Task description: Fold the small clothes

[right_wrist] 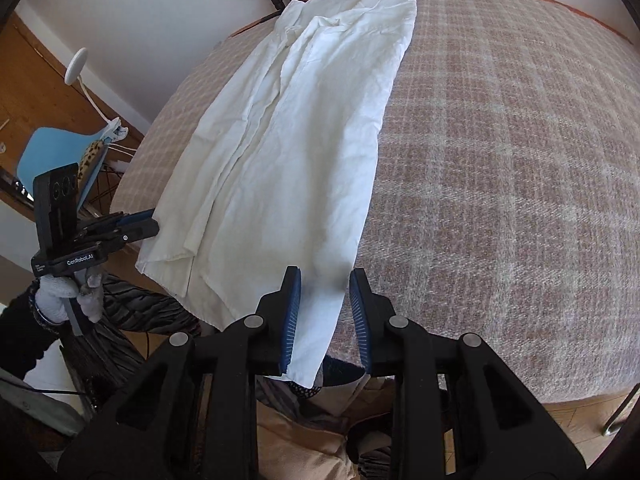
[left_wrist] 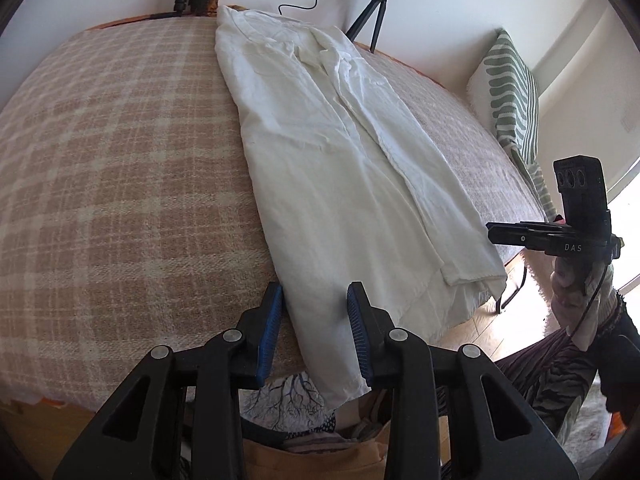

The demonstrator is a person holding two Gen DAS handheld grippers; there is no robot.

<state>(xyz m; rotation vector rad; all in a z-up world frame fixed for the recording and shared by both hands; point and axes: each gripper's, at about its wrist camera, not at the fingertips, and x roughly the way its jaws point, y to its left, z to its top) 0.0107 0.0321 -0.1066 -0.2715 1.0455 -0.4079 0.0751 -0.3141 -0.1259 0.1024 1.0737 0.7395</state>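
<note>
A white garment, folded lengthwise into a long strip, lies across the plaid blanket. Its near end hangs over the table's front edge. My left gripper stands open astride the near left corner of that end, and its pads do not press the cloth. In the right wrist view the left gripper shows from the side, beside the garment's left edge. My right gripper is open over the near right corner, with a gap beside the cloth. From the left wrist view the right gripper sits just off the hem.
A ring light on a tripod stands behind the table. A green striped cushion leans at the far right. A blue chair and a wooden cabinet are to the left. A gloved hand holds the left gripper's handle.
</note>
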